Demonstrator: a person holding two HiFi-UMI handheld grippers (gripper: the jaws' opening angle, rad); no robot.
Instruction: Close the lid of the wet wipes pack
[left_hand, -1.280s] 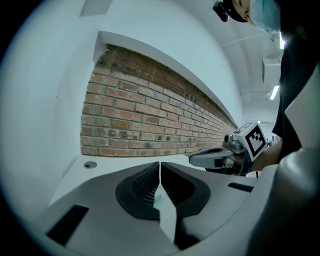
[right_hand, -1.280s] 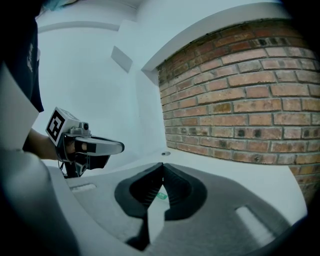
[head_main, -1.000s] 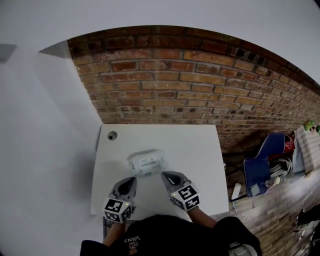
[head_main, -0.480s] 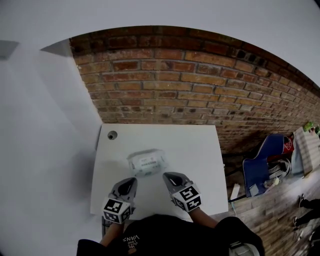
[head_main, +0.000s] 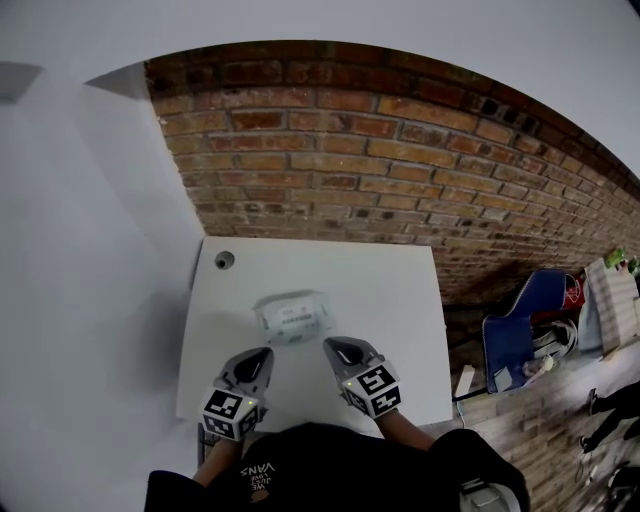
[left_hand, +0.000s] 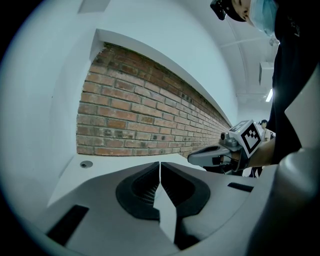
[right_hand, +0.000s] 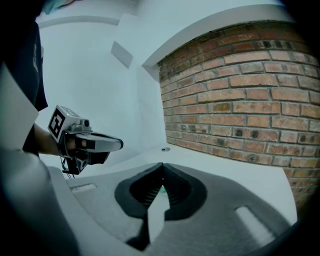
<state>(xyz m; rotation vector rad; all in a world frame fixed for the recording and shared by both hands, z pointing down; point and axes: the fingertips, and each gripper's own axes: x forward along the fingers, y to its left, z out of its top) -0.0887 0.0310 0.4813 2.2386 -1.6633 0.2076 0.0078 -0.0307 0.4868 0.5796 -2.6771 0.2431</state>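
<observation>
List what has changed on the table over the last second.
Nothing has visibly moved; only the head view itself shifted a little. The left gripper and right gripper stay shut and empty, just short of the wipes pack, which lies in the same spot on the table.

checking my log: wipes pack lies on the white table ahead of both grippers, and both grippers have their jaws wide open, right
Only the jaws are wrong. The wipes pack lies on the white table ahead of both, but the left gripper is shut in the left gripper view, and the right gripper shut in the right gripper view.
</observation>
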